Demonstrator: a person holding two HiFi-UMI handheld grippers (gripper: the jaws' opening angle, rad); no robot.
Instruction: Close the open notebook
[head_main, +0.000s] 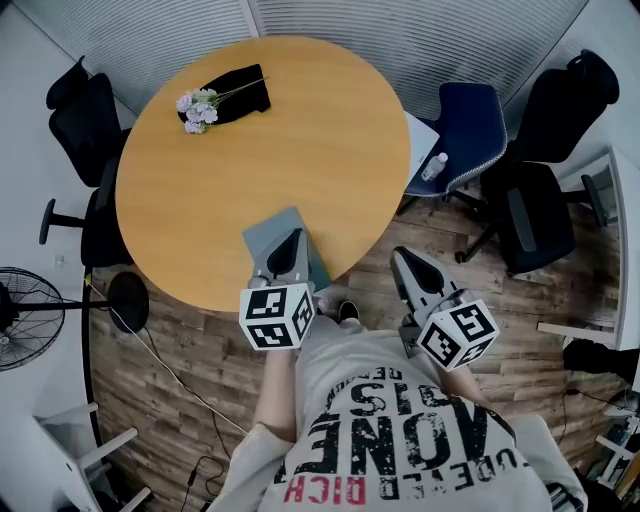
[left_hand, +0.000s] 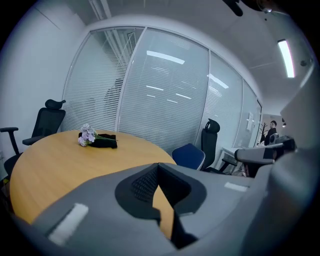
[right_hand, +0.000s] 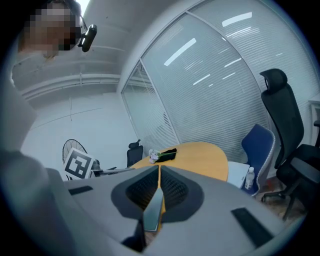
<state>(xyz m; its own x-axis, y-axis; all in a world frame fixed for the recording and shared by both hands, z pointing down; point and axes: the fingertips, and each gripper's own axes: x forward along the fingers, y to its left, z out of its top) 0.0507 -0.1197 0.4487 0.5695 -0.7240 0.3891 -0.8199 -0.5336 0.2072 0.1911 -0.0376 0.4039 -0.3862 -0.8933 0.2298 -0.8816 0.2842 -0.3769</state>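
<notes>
Item: grey rectangular notebook, flat on the round wooden table, directly under your left gripper.
Long axis: along that gripper's line, pointing away from you.
Left and right gripper: jaws pressed together, empty.
Handling: the cover looks down already, so lift straight up without dragging it.

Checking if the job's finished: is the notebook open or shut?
Shut, it seems: the notebook shows one flat grey cover, no spread pages.
</notes>
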